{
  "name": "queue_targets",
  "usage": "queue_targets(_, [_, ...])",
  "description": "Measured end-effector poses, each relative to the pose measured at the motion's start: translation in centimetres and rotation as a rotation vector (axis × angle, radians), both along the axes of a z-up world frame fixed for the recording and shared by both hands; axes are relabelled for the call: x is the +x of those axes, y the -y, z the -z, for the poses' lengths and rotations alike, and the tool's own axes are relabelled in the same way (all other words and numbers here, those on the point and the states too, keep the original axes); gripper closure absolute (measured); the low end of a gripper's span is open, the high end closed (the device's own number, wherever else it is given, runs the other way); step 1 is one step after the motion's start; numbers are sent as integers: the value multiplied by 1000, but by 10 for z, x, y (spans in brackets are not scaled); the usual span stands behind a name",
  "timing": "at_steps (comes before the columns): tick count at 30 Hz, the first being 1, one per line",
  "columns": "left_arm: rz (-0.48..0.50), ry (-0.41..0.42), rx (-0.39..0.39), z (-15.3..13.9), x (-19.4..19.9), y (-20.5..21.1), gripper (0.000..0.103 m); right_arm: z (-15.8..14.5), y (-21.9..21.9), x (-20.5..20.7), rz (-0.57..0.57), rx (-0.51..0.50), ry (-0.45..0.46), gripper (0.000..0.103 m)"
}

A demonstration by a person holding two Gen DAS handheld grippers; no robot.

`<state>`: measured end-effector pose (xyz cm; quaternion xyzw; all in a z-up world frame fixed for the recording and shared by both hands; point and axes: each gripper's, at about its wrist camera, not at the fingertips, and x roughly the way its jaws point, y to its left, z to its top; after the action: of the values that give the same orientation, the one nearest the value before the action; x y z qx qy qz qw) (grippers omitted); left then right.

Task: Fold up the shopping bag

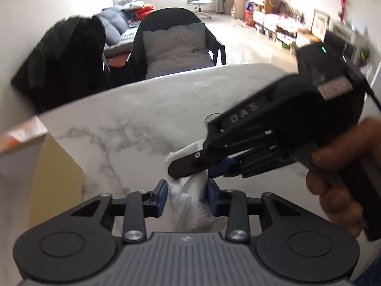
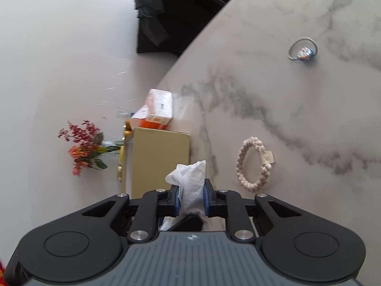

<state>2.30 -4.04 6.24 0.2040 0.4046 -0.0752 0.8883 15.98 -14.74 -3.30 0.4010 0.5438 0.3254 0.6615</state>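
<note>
The white shopping bag is bunched into a narrow crumpled roll above the marble table. My right gripper is shut on it, both blue pads pressing its sides, and the bag's top pokes out past the fingertips. In the left wrist view the same bag hangs between the fingers of my left gripper, which stands open with its pads loosely beside the roll. The right gripper comes in from the right, held by a hand, and clamps the bag's upper end.
A beaded bracelet and a ring with a small charm lie on the table. An orange box and a tan box sit by the table's left edge, near flowers. Chairs stand beyond the far edge.
</note>
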Motion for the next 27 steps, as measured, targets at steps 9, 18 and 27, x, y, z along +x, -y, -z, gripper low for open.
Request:
queue_targets(9, [-24,-82,-46,16,4,-5,60,-2,-6,-8,-16,-112,-13,84])
queue_targets(18, [-110,-192,-226,23,21,-30,60,-2,-6,-16,-12,-109,57,84])
queue_targets(27, [-94,-194,-213,27,19,-26,81,0,-4,-20,-2,-124,49,84])
